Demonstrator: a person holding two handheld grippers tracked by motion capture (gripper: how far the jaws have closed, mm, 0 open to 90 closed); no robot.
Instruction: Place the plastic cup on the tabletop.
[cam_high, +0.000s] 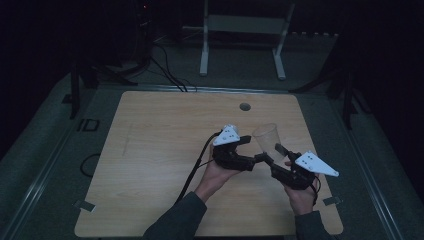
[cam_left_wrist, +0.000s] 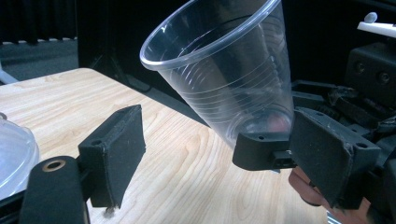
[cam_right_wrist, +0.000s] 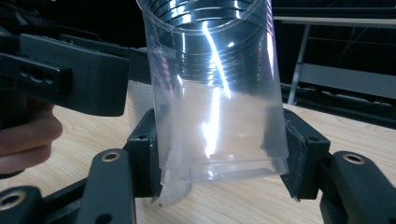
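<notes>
Two grippers meet over the near right part of the table (cam_high: 150, 165) in the high view: your left gripper (cam_high: 257, 159) reaches in from the left with its jaws spread and nothing pressed between them, while your right gripper (cam_high: 274, 152) clamps the base of a clear plastic cup (cam_high: 266, 137), held up off the wood and tilted. Treat that cup as very light and thin-walled; I judge it will buckle or crack under a hard squeeze, and its smooth sides look slippery, so the stiffer bottom band or the rolled rim are the safer places to take it. From the left gripper view, the cup (cam_left_wrist: 224, 79) leans with its mouth up and to the left, its base pinched by the right gripper (cam_left_wrist: 261, 149); your own two pads stand wide apart on either side, the left one (cam_left_wrist: 116, 149) clear of the cup, so nothing is gripped there. Another clear plastic piece (cam_left_wrist: 14, 154) sits at the far left edge; what it is, I cannot tell. From the right gripper view, the black pads (cam_right_wrist: 299, 154) squeeze the cup (cam_right_wrist: 215, 93) low on its wall, which creases slightly near the bottom. Underneath, pale wood-grain tabletop (cam_right_wrist: 243, 200) lies flat and bare. Beyond it, the room is dim, with a white frame (cam_high: 245, 30) and cables (cam_high: 165, 65) on the floor.
</notes>
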